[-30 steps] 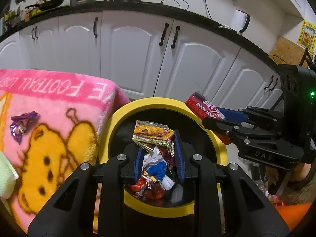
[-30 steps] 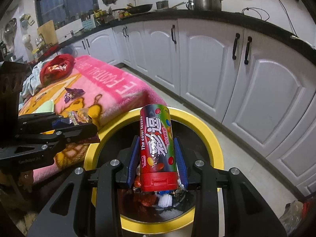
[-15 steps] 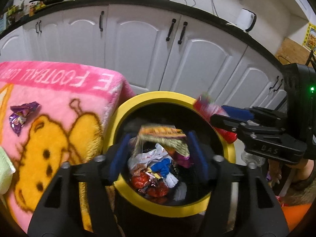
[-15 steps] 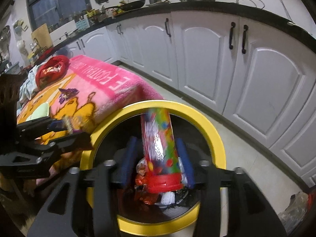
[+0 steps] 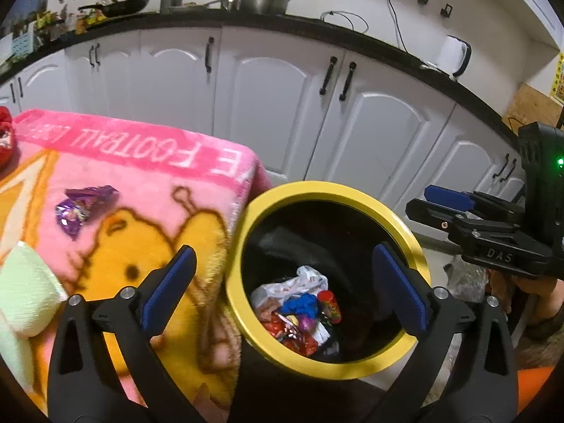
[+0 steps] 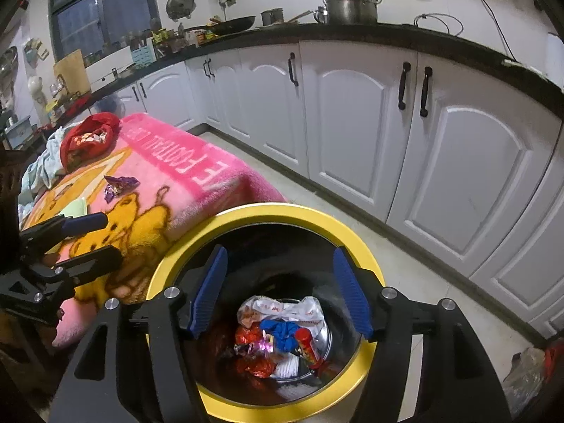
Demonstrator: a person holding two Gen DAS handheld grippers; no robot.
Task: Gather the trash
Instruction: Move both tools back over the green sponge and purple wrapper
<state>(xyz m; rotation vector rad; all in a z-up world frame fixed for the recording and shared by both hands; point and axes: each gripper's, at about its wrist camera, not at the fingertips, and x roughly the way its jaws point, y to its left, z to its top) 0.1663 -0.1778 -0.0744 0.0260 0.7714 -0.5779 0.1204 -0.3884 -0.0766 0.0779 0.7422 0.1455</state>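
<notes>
Left gripper (image 5: 282,282): jaws spread wide, nothing between the blue pads (image 5: 169,282); poised above the near rim of the bin (image 5: 419,250), one finger over the blanket edge.

Right gripper (image 6: 280,289): jaws likewise wide apart, empty; centred over the bin mouth.

Bin: yellow rim, black inside, standing against the near corner of the pink blanket (image 5: 148,162). Contents at the bottom: red candy tube (image 6: 310,347) lying tilted, white plastic bag (image 6: 282,308), blue scrap (image 6: 282,331), red foil wrappers (image 6: 253,363).

Outstanding trash: purple wrapper (image 5: 83,202) on the blanket, well back from the bin-side edge, apart from everything else. Possibly also a red bag (image 6: 88,139) at the far corner; contents too small to tell.

Other: pale green cloth (image 5: 24,292) at the left edge of the blanket; white cabinets (image 6: 352,123) behind.

Risks: thin crumpled foil on deep pile, so pads likely to pinch fleece along with the wrapper, or to slide off. Blanket snagged and dragged toward the bin. Light wrapper liable to drift past the rim if released high.
</notes>
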